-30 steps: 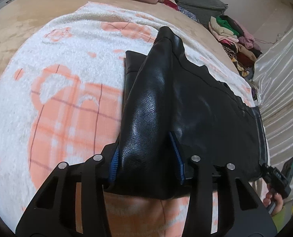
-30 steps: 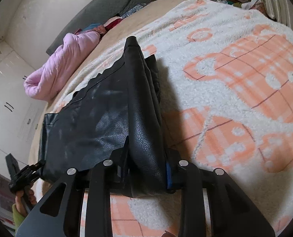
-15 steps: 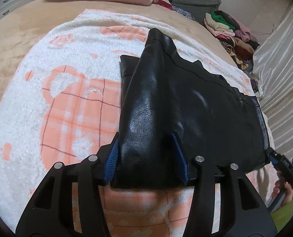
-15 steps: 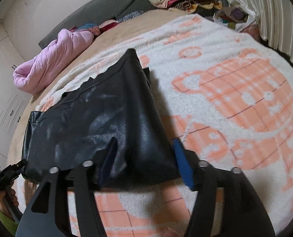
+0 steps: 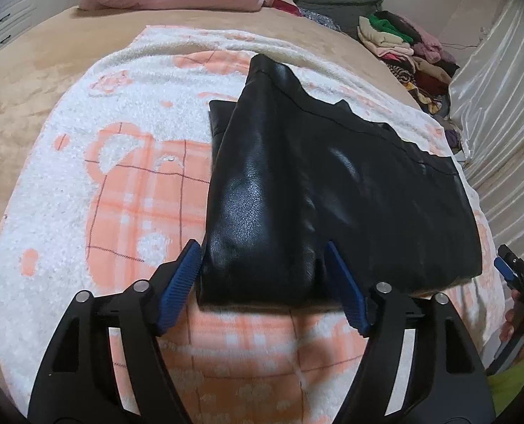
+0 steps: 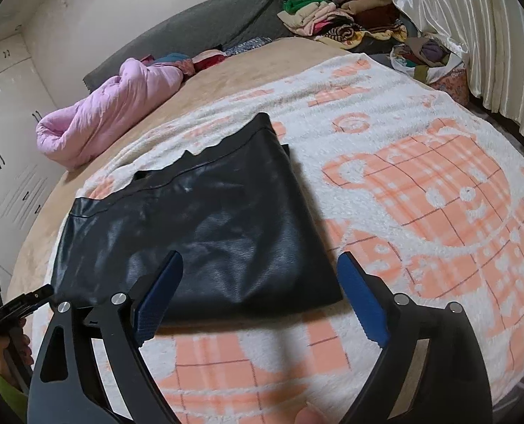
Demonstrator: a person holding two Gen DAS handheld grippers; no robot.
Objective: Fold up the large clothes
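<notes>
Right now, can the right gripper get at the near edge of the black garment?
Probably yes. The right gripper is open, the black garment has its near edge lying flat on the blanket between the fingers, and nothing lies in between. The left gripper is off at the other end.

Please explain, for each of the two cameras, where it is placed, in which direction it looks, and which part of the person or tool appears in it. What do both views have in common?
Left wrist: sits on the left gripper, looking along its spread fingers across the black leather garment; the right gripper and its hand show at the right edge.
Right wrist: sits on the right gripper, facing the same garment; its fingers are apart, and the left gripper shows at the left edge.
Shared: the garment, the orange-and-white blanket, the pink quilt and the clothes pile.
</notes>
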